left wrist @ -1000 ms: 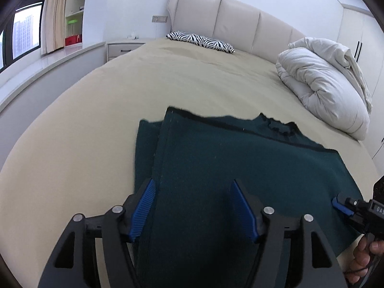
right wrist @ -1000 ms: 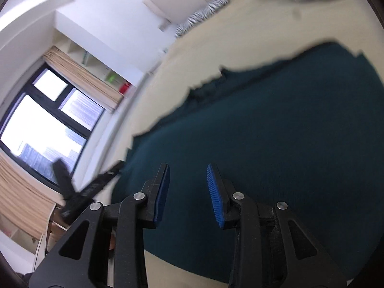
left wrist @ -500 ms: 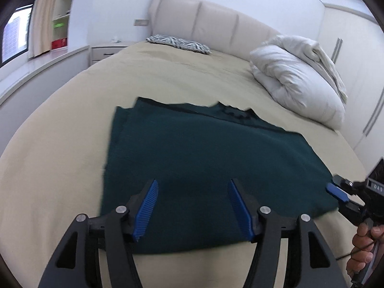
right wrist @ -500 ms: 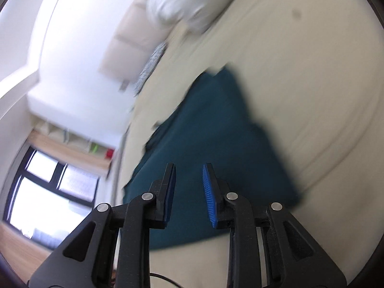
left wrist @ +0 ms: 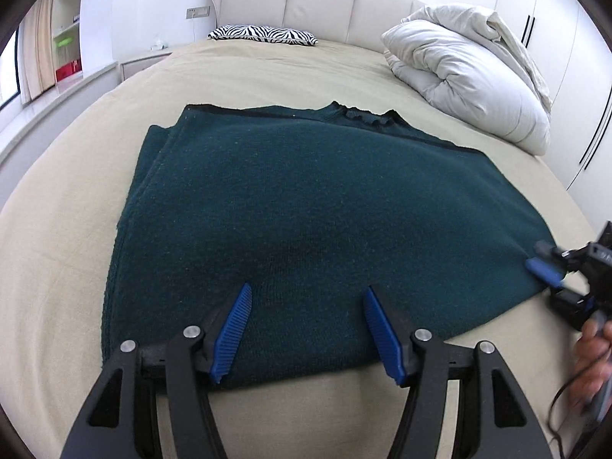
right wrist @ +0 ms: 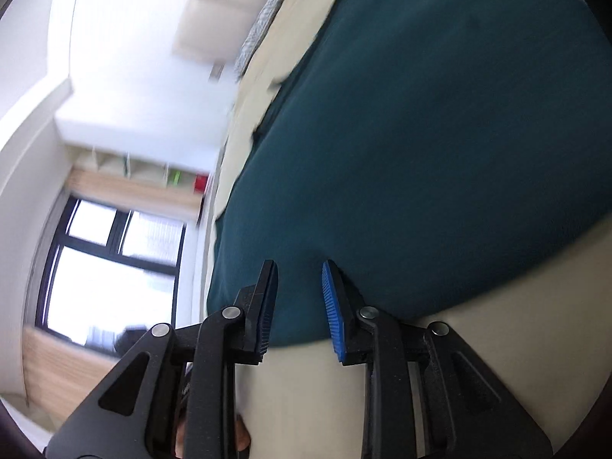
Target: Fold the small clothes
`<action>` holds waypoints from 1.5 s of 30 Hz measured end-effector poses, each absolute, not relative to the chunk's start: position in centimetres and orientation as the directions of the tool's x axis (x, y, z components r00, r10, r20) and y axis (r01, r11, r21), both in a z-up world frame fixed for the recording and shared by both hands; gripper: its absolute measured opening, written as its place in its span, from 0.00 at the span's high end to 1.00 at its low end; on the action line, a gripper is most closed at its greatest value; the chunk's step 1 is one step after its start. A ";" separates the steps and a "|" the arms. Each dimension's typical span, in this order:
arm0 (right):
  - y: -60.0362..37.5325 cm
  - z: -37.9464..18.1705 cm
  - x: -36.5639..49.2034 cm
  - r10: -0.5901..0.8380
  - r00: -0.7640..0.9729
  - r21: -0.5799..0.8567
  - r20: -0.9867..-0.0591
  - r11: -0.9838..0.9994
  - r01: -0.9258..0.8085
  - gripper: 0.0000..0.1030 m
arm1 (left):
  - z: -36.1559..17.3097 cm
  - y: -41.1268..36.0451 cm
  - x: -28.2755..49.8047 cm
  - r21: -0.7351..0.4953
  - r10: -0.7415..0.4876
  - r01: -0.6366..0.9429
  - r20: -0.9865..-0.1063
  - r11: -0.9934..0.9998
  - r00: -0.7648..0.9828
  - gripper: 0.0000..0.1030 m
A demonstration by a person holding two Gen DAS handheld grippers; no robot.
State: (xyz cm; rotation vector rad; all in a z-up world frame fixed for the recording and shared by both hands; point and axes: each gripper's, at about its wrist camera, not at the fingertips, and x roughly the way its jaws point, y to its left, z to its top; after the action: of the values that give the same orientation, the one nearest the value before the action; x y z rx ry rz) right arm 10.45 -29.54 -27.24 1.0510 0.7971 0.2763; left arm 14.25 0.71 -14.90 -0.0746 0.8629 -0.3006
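The dark green sweater (left wrist: pixel 317 210) lies flat on the beige bed (left wrist: pixel 69 206), partly folded: its left side is doubled in along the edge, the neckline points toward the headboard, and the hem runs along the side nearest you. Its long axis runs left to right across your view.

Your left gripper (left wrist: pixel 308 329) hovers over the near hem, a little left of its middle. Its blue fingers (left wrist: pixel 231 334) stand apart with nothing pinched; the cloth lies beneath and ahead of them, not between the pads. Your right gripper (right wrist: pixel 296 306) sits at the near right corner of the sweater, rolled on its side. Its fingers stand narrowly apart and the gap between them looks empty, so no grip there yet.

The coming move turns on that hem: it lies directly ahead of both grippers, the left over cloth, the right at the corner where cloth meets sheet. Both look about equally near.

The left wrist view shows the whole garment, the rolled duvet (left wrist: pixel 470 72) and zebra pillow (left wrist: pixel 264 33) well beyond it, and your right gripper edging in from the right. The right wrist view is blurred and tilted, but only it shows the gap between the right fingers.
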 end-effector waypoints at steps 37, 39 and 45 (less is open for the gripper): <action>-43.8 -20.9 14.0 0.416 0.707 0.744 -0.572 0.627 0.233 0.42 | -15.7 0.8 14.4 -0.212 -0.331 0.262 -0.723 0.942 0.606 0.27; -43.3 -21.1 14.5 0.432 0.683 0.736 -0.589 0.636 0.232 0.43 | -15.7 0.7 14.4 -0.213 -0.333 0.262 -0.722 0.941 0.606 0.26; -43.4 -21.9 15.7 0.518 0.624 0.784 -0.585 0.558 0.273 0.57 | -15.7 0.7 14.4 -0.218 -0.336 0.262 -0.721 0.940 0.606 0.26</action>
State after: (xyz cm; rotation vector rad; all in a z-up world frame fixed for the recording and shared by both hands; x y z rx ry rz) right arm 15.70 -43.35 -21.89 1.0046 0.9236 0.1715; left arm 14.37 0.67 -15.69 -0.0936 0.8528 -0.3461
